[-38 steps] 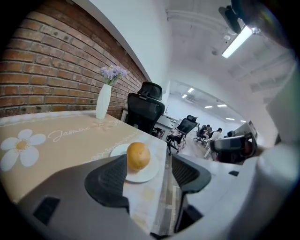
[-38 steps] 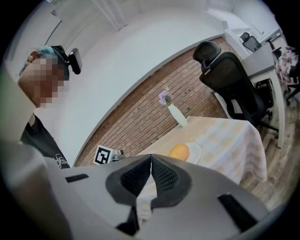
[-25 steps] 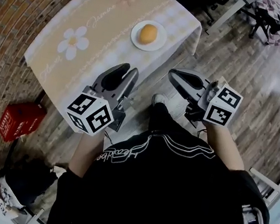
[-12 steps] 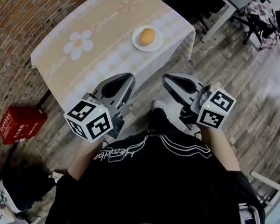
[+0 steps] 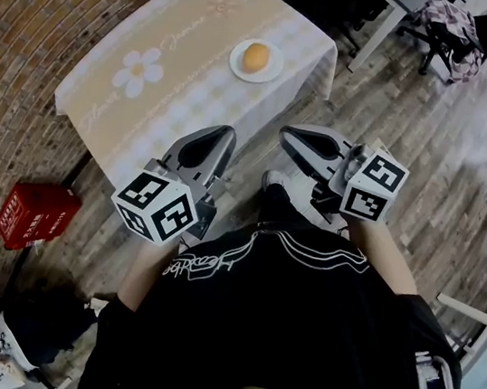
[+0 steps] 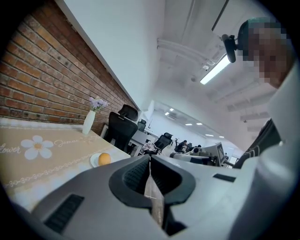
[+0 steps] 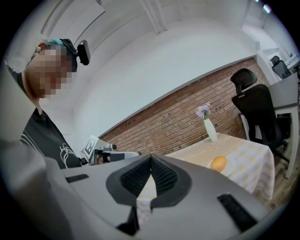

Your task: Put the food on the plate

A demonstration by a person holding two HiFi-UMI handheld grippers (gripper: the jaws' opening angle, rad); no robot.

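One plate point(image 5: 273, 74) everywhere; red crate point(image 5: 36, 214), head view only.

Your left gripper point(image 5: 224, 133) and right gripper point(image 5: 289, 135) hang off the table's point(image 5: 104, 94) near edge; the food point(image 5: 256, 56) sits on the plate point(image 5: 237, 67) near its right edge.

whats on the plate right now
One round orange piece of food sits on the white plate, and nothing else shows on its rim. The middle of the plate is covered by the food, so that part cannot be seen.
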